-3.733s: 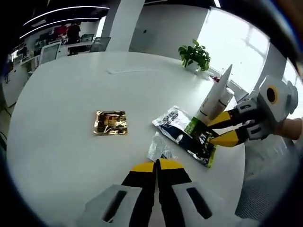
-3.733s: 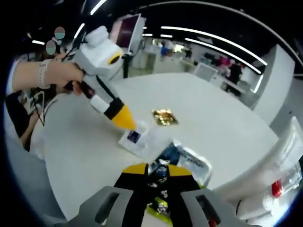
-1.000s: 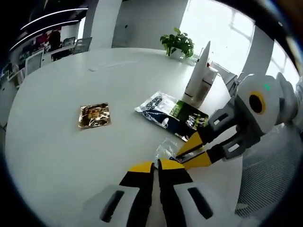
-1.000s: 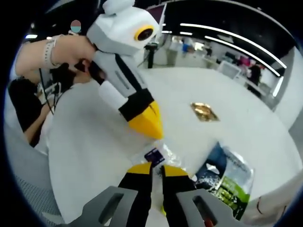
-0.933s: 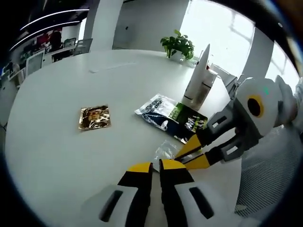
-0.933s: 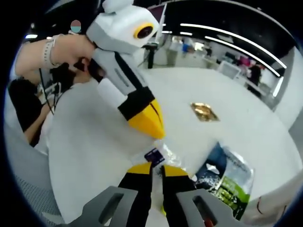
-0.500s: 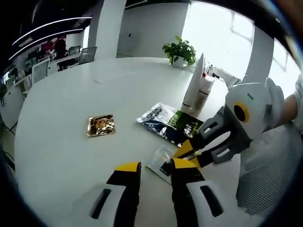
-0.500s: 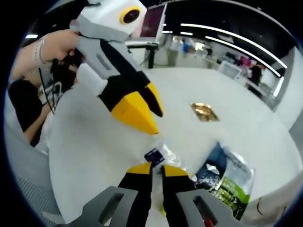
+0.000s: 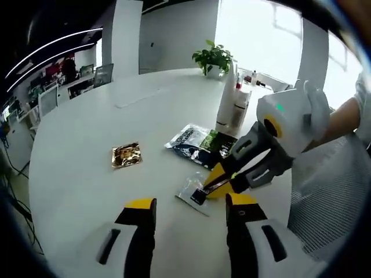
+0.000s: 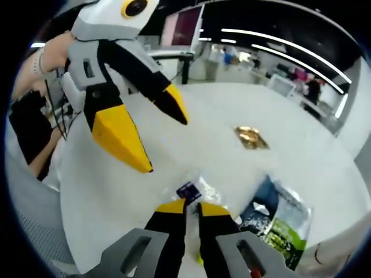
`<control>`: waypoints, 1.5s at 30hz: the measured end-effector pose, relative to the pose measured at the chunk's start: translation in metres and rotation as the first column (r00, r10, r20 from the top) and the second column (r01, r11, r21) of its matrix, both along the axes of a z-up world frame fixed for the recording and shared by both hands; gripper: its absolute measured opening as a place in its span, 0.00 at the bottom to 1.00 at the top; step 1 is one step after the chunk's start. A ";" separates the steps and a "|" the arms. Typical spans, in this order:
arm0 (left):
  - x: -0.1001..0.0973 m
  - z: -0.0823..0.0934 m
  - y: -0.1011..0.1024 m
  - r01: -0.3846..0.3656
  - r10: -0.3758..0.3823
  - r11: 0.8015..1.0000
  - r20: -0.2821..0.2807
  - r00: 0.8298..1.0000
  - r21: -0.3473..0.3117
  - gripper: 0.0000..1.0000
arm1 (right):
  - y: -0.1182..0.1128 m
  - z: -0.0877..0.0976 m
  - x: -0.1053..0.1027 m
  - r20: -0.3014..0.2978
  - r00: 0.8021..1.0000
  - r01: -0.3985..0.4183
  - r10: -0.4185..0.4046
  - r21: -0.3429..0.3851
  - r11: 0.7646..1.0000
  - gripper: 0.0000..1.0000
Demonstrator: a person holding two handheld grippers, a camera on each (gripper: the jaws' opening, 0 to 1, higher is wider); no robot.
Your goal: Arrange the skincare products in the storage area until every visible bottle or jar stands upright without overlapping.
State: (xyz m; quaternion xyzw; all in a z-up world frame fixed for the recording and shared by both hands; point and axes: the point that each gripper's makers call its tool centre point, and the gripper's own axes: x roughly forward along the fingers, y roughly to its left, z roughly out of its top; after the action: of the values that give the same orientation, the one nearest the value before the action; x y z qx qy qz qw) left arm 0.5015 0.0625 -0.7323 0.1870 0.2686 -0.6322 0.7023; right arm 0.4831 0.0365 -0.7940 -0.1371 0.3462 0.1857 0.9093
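Note:
A small clear sachet (image 9: 194,194) with a dark label lies on the white round table (image 9: 81,127). My right gripper (image 9: 210,186) comes in from the right and is shut on its edge. In the right gripper view the same sachet (image 10: 194,190) sits between the nearly closed jaws of my right gripper (image 10: 192,207). My left gripper (image 9: 191,204) stands open, just short of the sachet. From the right gripper view, the left gripper (image 10: 166,145) hangs above the sachet with its yellow fingers (image 10: 119,139) spread. A tall white tube (image 9: 227,101) stands upright with bottles beside it.
A gold sachet (image 9: 126,155) lies flat to the left. A blue and green pouch (image 9: 203,145) lies beyond the clear sachet, also seen as pouch (image 10: 278,223). A potted plant (image 9: 213,57) stands at the far edge. A person's hand (image 10: 49,58) holds the left gripper.
My left gripper has gone from shut to wide open and drawn back from the clear sachet. The right gripper stays shut on the sachet.

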 end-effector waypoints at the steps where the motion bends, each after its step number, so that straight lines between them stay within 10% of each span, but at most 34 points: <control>1: -0.001 0.001 0.001 0.003 -0.003 1.000 0.006 1.000 0.004 0.52 | 0.000 0.000 0.000 -0.001 1.000 -0.003 0.003 -0.006 1.000 0.02; 45: -0.011 0.022 0.004 0.056 -0.056 0.998 0.091 0.994 0.002 0.97 | -0.038 0.087 -0.035 0.126 0.991 0.056 -0.052 -0.030 0.998 0.54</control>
State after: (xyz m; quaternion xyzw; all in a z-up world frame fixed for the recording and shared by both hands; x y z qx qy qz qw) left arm 0.4901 0.0665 -0.7101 0.2231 0.2308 -0.6425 0.6958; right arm 0.4483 -0.0019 -0.7070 -0.1541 0.2951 0.1464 0.9315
